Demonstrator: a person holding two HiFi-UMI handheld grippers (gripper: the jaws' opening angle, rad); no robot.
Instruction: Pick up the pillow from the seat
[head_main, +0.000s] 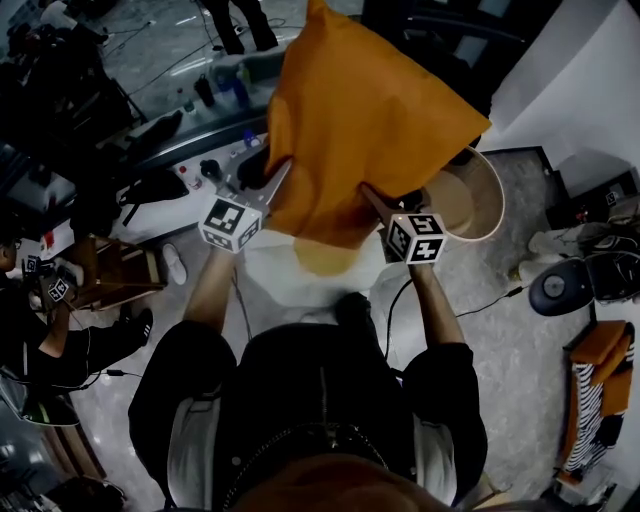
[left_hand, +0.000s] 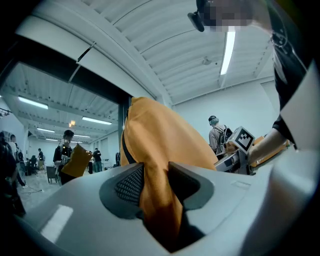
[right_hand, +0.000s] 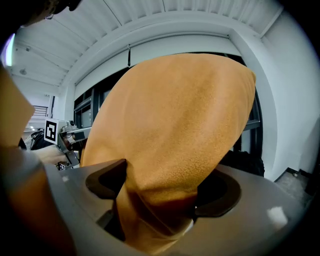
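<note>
Orange fleece fills both gripper views: I have the pillow (head_main: 372, 110) pinched at its lower edge from two sides. My left hand-held gripper (head_main: 272, 182) has its jaws drawn narrow on a thin fold of the cover, with fabric running down between the pads. My right hand-held gripper (head_main: 372, 198) bites a thicker bunch, so its jaws stand wider apart. The pillow stands upright in the air in front of me, above the round seat (head_main: 490, 188).

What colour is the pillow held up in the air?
The soft fleece pillow is plain orange, seen best in the right gripper view.
</note>
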